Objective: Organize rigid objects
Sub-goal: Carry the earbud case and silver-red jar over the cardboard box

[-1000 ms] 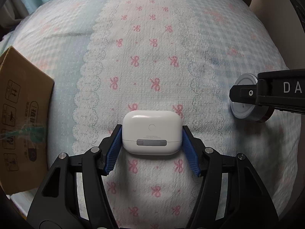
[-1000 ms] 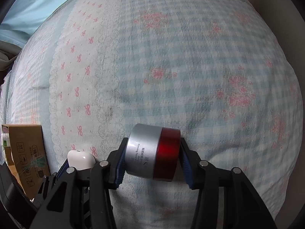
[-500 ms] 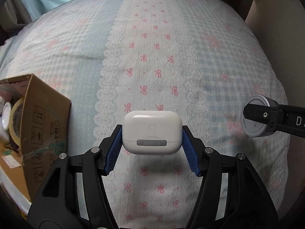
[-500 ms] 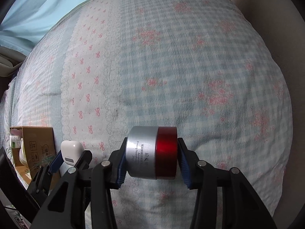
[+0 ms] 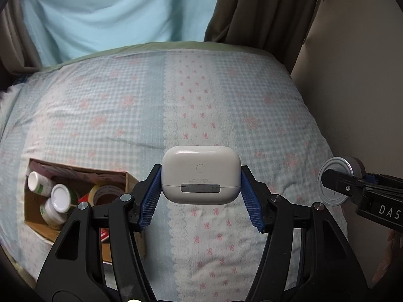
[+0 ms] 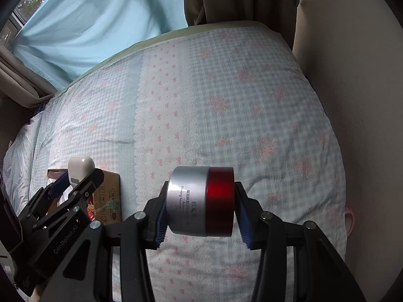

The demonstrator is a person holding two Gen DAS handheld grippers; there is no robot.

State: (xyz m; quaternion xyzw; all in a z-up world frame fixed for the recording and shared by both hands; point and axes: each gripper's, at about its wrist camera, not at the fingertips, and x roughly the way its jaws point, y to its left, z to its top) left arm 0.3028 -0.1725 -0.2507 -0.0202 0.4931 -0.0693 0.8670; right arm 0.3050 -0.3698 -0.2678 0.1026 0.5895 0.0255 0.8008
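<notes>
My left gripper [image 5: 201, 198] is shut on a white earbud case [image 5: 200, 177] and holds it in the air above the bed. My right gripper [image 6: 200, 212] is shut on a silver and red round tin [image 6: 201, 201], also held above the bed. The tin [image 5: 335, 180] and the right gripper show at the right of the left wrist view. The case [image 6: 80, 170] and the left gripper show at the left of the right wrist view. An open cardboard box [image 5: 75, 176] sits on the bed to the lower left, below and left of the case.
The box holds white bottles [image 5: 59, 197], a tape roll [image 5: 103, 193] and other items. The bed has a blue checked quilt [image 5: 113, 115] with pink bows. A beige wall [image 5: 357, 75] runs along the right. Curtains [image 5: 113, 12] hang behind the bed.
Both grippers have lifted up from the quilt with their objects. The view now reaches the curtains, and the open top of the box has come into sight.
</notes>
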